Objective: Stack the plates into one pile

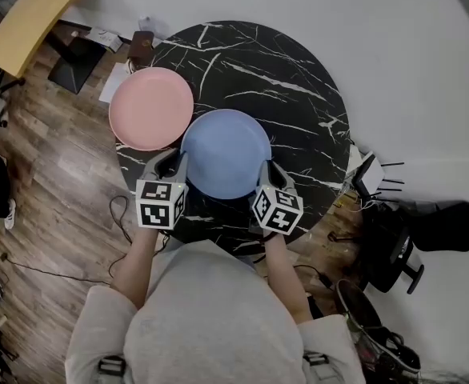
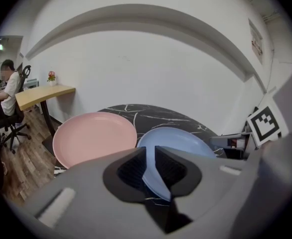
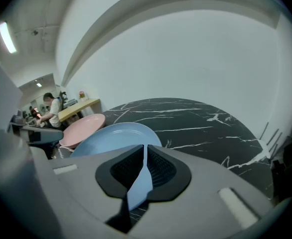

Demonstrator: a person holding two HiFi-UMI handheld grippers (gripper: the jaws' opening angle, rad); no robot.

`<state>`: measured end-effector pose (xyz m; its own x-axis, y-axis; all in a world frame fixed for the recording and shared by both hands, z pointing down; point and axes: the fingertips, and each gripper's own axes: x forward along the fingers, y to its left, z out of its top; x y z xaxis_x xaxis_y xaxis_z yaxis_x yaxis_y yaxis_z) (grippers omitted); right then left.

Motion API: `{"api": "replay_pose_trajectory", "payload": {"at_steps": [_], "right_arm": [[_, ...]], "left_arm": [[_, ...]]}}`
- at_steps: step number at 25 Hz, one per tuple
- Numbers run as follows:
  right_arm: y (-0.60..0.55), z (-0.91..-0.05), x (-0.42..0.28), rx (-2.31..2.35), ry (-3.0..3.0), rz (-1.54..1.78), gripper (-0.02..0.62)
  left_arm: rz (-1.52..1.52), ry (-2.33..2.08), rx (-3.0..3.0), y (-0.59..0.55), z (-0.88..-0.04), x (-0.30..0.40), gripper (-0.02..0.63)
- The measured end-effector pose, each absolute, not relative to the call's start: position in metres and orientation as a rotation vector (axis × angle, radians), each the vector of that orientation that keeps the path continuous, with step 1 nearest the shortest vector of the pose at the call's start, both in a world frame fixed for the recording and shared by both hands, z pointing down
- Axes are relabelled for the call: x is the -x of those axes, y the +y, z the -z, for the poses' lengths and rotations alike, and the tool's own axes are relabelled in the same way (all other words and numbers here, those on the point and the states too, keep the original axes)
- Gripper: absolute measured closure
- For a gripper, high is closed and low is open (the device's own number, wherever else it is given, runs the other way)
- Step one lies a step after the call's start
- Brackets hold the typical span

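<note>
A blue plate (image 1: 225, 152) lies at the near side of the round black marble table (image 1: 274, 78). A pink plate (image 1: 151, 107) sits to its left, and their rims meet. My left gripper (image 1: 174, 166) is shut on the blue plate's near-left rim. My right gripper (image 1: 265, 173) is shut on its near-right rim. In the left gripper view the blue plate (image 2: 178, 141) runs into the narrow gap of the left gripper (image 2: 150, 156), with the pink plate (image 2: 93, 136) beyond. In the right gripper view the blue plate (image 3: 113, 136) is pinched by the right gripper (image 3: 145, 156), and the pink plate (image 3: 83, 126) lies behind it.
A wooden desk (image 1: 34, 14) stands at the far left, with a person (image 2: 9, 91) seated at it. A small brown box (image 1: 142, 46) sits by the table's far-left edge. A white router (image 1: 370, 174) and a black office chair (image 1: 426, 230) stand to the right.
</note>
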<state>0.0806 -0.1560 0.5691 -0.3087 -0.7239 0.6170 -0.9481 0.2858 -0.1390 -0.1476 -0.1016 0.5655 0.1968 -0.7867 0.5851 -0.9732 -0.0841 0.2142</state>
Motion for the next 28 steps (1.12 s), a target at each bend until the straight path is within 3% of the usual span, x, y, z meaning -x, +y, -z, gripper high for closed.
{"api": "replay_pose_trajectory", "payload": {"at_steps": [4,28], "right_arm": [[-0.15,-0.546,-0.064,-1.405,-2.242,-0.629,0.592],[-0.112,-0.399,-0.045,-1.248,-2.675,-0.317,0.592]], "left_arm": [[-0.366,-1.721,-1.932,-0.098,-0.535,0.152,0.546],[-0.108,-2.114,-2.039,-0.04,-0.399,0.138,0.548]]}}
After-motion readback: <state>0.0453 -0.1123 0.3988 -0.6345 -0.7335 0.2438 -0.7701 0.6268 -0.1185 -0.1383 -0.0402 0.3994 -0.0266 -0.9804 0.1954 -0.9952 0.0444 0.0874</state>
